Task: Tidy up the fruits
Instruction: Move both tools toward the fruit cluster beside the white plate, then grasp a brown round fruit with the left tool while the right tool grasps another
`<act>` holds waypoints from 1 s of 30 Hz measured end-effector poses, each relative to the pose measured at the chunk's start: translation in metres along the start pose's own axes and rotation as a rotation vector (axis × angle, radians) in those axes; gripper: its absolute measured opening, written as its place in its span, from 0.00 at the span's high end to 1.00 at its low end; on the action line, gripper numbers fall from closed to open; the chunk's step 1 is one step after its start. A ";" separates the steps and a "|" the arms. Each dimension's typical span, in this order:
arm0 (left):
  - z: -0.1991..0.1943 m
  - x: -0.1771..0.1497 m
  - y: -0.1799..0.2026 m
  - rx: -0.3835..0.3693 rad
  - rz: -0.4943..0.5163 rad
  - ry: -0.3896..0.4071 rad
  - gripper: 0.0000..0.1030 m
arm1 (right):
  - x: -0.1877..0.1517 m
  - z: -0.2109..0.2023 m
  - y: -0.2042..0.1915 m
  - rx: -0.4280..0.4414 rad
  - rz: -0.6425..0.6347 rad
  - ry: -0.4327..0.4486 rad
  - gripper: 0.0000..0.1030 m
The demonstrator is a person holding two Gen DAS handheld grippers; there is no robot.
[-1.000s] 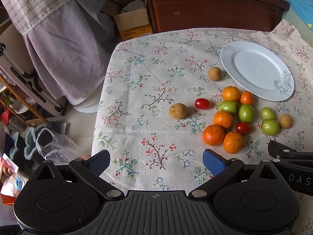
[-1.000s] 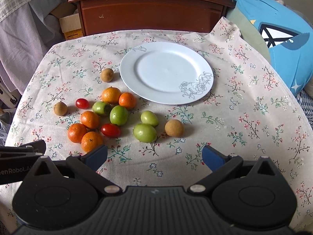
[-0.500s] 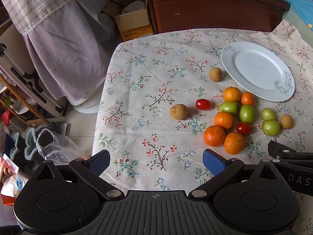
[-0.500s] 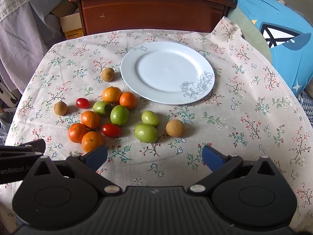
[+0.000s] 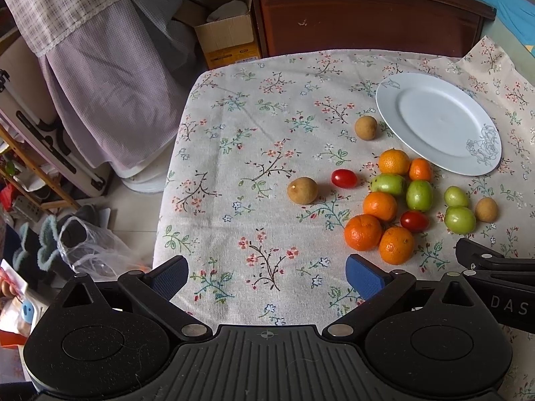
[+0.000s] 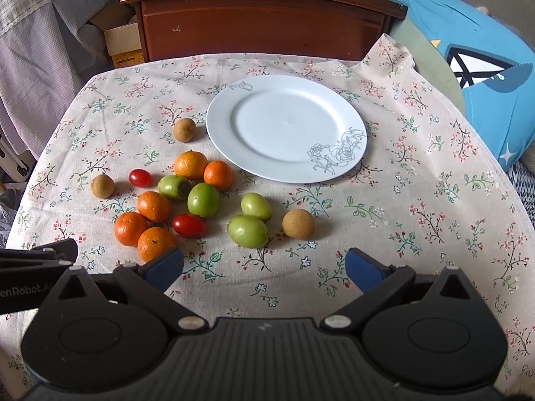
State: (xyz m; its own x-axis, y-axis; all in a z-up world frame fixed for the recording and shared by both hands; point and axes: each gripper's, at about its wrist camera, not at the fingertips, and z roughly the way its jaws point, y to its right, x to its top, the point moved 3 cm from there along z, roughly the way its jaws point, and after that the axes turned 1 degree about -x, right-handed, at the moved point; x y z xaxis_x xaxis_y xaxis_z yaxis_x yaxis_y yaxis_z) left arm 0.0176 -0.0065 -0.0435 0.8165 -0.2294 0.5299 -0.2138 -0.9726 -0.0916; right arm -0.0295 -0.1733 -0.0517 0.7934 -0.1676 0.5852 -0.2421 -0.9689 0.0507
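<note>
A tabletop (image 6: pixel 418 180) under a floral cloth holds a white plate (image 6: pixel 287 127) with nothing on it. Scattered fruits lie just beside its near left edge: orange tangerines (image 6: pixel 153 205), green fruits (image 6: pixel 248 230), red cherry tomatoes (image 6: pixel 188 225) and brown longans (image 6: pixel 297 224). The left gripper (image 5: pixel 267 272) and right gripper (image 6: pixel 264 264) hover above the near edge, jaws spread wide, holding nothing.
</note>
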 end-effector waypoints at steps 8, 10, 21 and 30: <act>-0.010 0.017 -0.017 -0.040 -0.014 0.032 0.01 | 0.022 -0.023 0.031 0.065 0.032 0.122 0.02; -0.012 0.024 -0.026 -0.048 -0.022 0.037 0.01 | 0.028 -0.030 0.044 0.070 0.045 0.160 0.01; 0.009 0.042 -0.044 -0.074 0.032 0.060 0.01 | 0.020 -0.003 0.095 0.168 0.263 0.071 0.02; 0.035 0.032 -0.029 -0.141 0.065 0.066 0.03 | 0.006 0.025 0.095 0.163 0.266 0.018 0.19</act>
State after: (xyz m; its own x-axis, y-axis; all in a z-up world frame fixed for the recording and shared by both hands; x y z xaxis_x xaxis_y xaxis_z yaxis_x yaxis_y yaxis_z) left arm 0.0687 0.0129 -0.0535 0.7624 -0.2839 0.5815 -0.3420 -0.9396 -0.0103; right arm -0.0341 -0.2709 -0.0639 0.7037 -0.4174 0.5749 -0.3460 -0.9081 -0.2359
